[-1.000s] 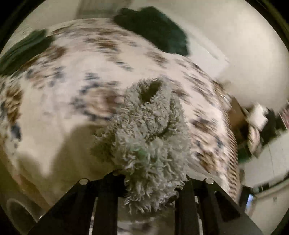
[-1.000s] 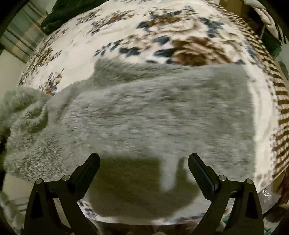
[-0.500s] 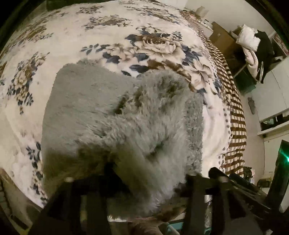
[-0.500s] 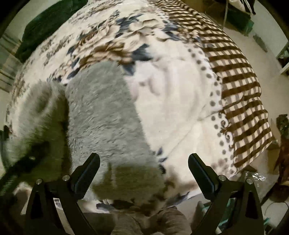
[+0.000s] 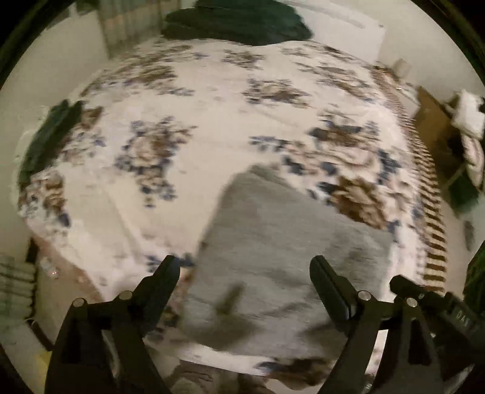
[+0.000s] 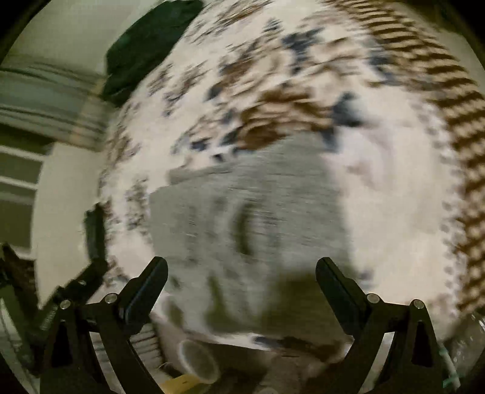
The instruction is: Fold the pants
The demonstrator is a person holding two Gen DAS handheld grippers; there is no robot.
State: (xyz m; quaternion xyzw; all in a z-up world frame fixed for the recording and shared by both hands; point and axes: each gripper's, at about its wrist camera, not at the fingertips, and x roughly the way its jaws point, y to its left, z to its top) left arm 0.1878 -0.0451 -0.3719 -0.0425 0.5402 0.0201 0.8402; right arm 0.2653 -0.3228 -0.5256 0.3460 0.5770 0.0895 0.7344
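The grey fuzzy pants (image 5: 272, 257) lie folded in a compact pile near the front edge of the floral bedspread (image 5: 188, 127). They also show in the right wrist view (image 6: 242, 224), blurred by motion. My left gripper (image 5: 244, 274) is open and empty, held above the near edge of the pants. My right gripper (image 6: 241, 274) is open and empty, also above the near edge of the pile. The right gripper's body (image 5: 430, 303) shows at the lower right of the left wrist view, and the left gripper's body (image 6: 78, 282) at the lower left of the right wrist view.
Dark green cloth (image 5: 239, 21) lies at the head of the bed, and more at its left edge (image 5: 51, 133). The bedspread's brown striped border (image 6: 448, 91) runs down the right side. A round cup (image 6: 198, 360) stands on the floor below the bed's front edge.
My left gripper has let go of the pants and now stands open; it was shut on them in both earlier frames. The pants now lie flat on the bed. Both cameras have swung.
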